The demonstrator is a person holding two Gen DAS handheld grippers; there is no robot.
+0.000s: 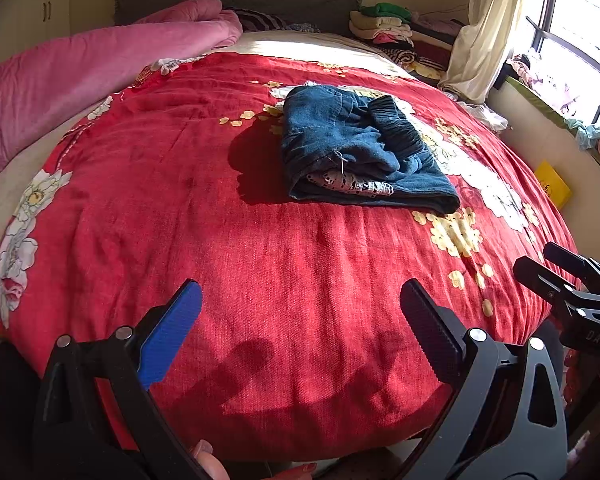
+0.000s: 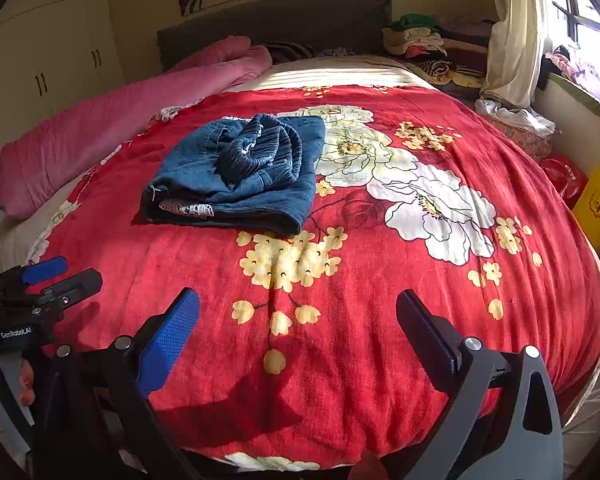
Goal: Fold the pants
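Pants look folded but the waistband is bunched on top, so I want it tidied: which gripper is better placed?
Marginally the right gripper: the pants look nearer in its view. Both grippers hang open, off the cloth.

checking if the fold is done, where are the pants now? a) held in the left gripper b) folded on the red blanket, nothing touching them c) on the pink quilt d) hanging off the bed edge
b: the pants lie folded on the red blanket, while the left gripper and right gripper are open and apart from them.

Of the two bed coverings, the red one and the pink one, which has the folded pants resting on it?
The red floral blanket: the folded blue pants lie on it. The plain pink quilt is bunched along the bed's far left edge, apart from them.
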